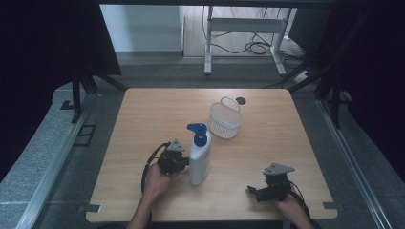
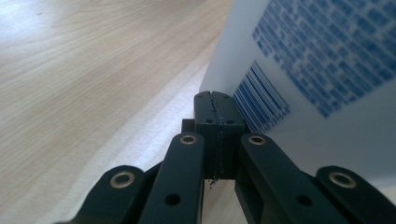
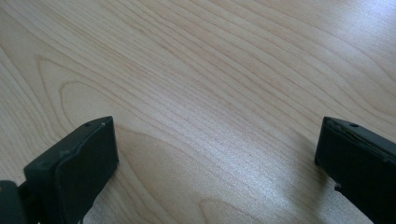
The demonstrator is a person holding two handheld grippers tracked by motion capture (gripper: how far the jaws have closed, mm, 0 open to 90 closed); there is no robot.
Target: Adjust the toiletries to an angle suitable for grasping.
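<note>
Left gripper (image 1: 184, 161), held in the person's left hand (image 1: 156, 180) at the near-left of the wooden table (image 1: 143, 114), has its two black jaws pressed fully together with nothing between them; in the left gripper view the closed tips (image 2: 215, 109) sit just beside the lower wall of the pump bottle (image 2: 327, 70), though actual contact cannot be judged. The bottle (image 1: 200, 160) stands upright near the middle of the table, toward the near edge, immediately right of the left gripper. Its body is white, tall and flattened, with rounded shoulders, and carries a blue pump head (image 1: 197, 129) whose nozzle points to the left in the high view. Seen close in the left gripper view, its face bears a blue barcode (image 2: 259, 100) and blocks of small blue print, too blurred to read. Right gripper (image 1: 260, 192), held in the right hand (image 1: 292, 207) at the near-right of the table, rests low over the surface with its jaws spread wide apart and empty; bare wood grain (image 3: 210, 116) lies between them in the right gripper view. It is well apart from the bottle. White mesh basket (image 1: 225, 119) with a loop handle stands beyond and slightly right of the bottle, near but not touching it.
</note>
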